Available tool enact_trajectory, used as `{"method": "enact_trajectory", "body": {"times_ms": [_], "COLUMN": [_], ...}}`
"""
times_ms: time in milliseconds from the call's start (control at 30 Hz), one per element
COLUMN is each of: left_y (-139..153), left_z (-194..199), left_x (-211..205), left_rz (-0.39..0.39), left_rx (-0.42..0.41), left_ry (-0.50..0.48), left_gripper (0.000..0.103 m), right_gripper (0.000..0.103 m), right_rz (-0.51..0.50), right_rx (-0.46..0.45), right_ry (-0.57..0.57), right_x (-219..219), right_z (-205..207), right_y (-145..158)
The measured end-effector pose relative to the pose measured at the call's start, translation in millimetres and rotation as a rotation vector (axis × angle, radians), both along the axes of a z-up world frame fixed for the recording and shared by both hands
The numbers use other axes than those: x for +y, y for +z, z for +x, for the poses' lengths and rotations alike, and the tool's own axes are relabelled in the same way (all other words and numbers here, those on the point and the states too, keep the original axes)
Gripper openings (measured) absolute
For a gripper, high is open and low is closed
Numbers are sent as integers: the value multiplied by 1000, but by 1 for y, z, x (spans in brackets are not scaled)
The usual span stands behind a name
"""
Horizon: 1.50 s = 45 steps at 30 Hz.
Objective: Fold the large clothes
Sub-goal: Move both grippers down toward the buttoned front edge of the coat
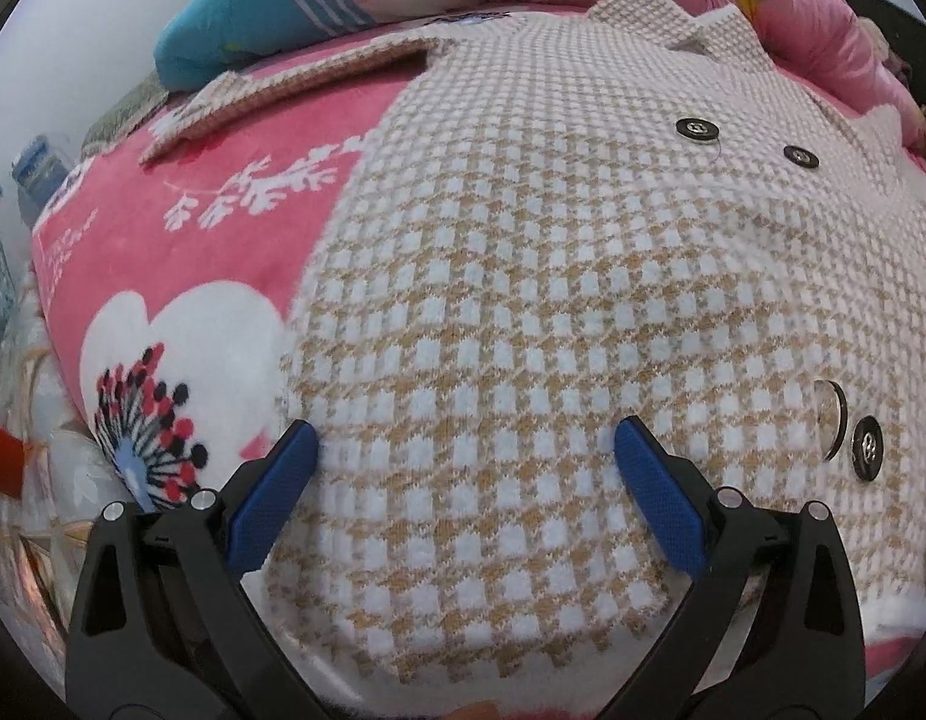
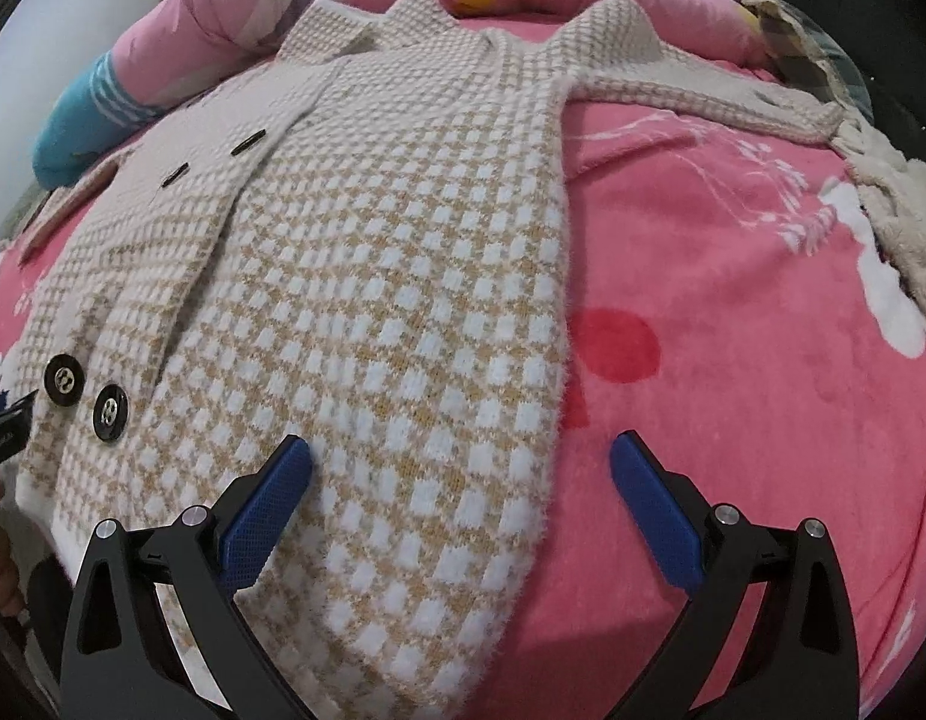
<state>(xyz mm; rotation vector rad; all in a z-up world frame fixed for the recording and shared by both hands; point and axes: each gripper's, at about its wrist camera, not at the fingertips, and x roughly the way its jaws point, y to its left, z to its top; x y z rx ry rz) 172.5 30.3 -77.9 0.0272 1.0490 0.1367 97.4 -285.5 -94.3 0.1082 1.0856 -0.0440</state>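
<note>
While the coat [image 1: 553,276] lies flat and buttoned on the pink blanket [image 1: 180,252], both claws hang over its hem end; left claw [image 1: 466,462] spread wide, empty, both pads above coat fabric; right claw [image 2: 459,468] likewise spread, empty, straddling the coat's right edge, one pad over coat, other over blanket; sleeves stretch out sideways from coat; black buttons [image 2: 110,412] near the hem.

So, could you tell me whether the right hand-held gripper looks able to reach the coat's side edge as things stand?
Probably yes: the right hand-held gripper is open and straddles the checked coat's side edge, with only the pink blanket beside it and nothing in the way.
</note>
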Motion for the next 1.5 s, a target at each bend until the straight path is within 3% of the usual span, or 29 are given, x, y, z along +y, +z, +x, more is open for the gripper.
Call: {"method": "enact_trajectory", "body": {"times_ms": [633, 833, 1000, 1500], "left_y": [1, 14, 24, 5], "left_z": [-4, -15, -16, -8], "left_x": [5, 15, 27, 45], "left_rz": [-20, -52, -28, -77], "left_rx": [-20, -85, -121, -63], "left_ry": [-44, -50, -9, 41], "left_gripper": [96, 96, 96, 96], "right_gripper": [97, 97, 97, 97], "right_rz": [77, 85, 81, 69], "right_rx": [40, 17, 14, 17], "right_ry": [51, 68, 67, 61], "right_x": [-18, -24, -26, -19], "right_z": [-2, -9, -17, -16], "right_y": [-3, -5, -5, -4]}}
